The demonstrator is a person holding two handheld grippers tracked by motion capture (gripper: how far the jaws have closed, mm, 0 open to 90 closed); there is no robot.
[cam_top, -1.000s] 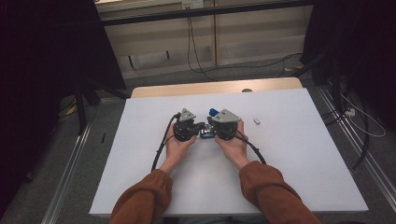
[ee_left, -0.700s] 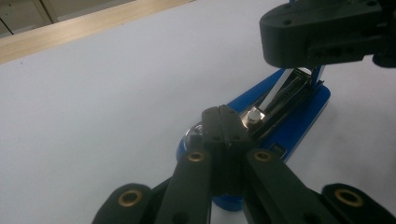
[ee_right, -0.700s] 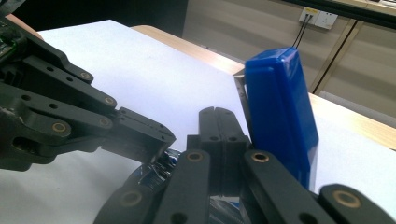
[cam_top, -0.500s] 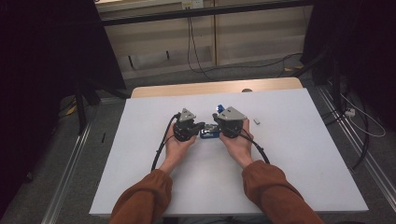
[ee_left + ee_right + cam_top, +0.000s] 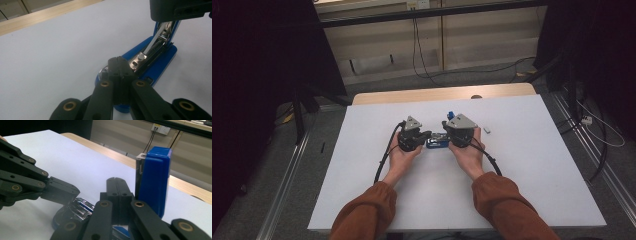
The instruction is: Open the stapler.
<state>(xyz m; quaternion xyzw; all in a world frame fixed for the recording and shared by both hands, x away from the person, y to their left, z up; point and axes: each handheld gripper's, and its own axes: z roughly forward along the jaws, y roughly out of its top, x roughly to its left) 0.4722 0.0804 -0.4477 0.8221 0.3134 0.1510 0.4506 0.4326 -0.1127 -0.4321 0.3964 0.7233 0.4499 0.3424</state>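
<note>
White table [image 5: 532,165] bears one opened blue stapler [image 5: 438,142] between two claws.

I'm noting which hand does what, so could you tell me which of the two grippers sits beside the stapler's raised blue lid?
The right gripper: the upright blue lid stands right beside its closed jaws, while the left gripper presses the stapler's low base.

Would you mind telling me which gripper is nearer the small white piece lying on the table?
Right. The right gripper sits just left of the small white piece; the left gripper lies farther left, beyond the blue stapler.
</note>
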